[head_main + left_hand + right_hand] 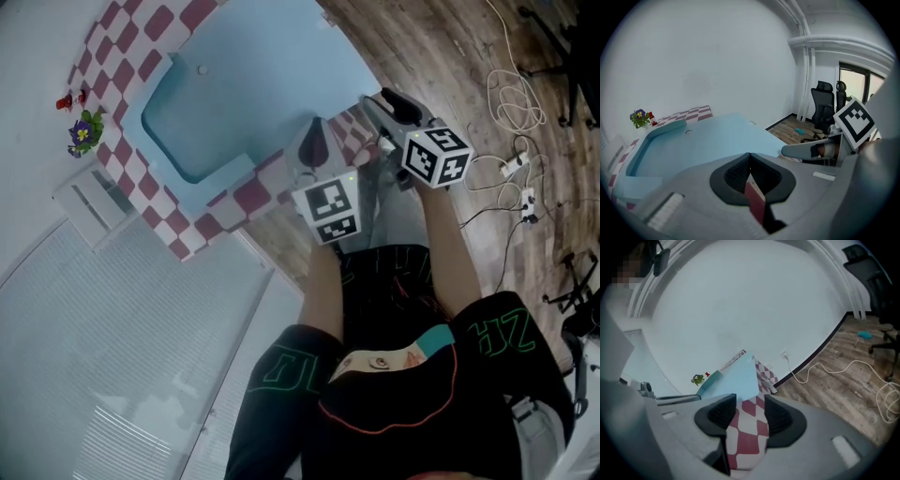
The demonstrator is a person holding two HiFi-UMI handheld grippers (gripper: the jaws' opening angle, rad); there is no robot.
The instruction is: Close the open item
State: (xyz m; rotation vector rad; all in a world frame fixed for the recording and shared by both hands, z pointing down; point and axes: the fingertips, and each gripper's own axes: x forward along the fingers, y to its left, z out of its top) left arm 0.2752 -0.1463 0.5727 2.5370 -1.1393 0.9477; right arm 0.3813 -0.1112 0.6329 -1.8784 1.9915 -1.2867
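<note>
The right gripper [750, 405] is spread wide and grips nothing. The checkered cabinet [748, 442] runs away at 12 o'clock, its side right between the jaws. The left gripper [750, 158], pressed together, sits at 9 o'clock.

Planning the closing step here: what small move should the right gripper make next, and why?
Probably ease the right gripper forward onto the checkered panel and push: its jaws stand open with that panel framed between them, pads not gripping it. The left gripper looks shut. Which part actually stands open isn't clear from these views.
</note>
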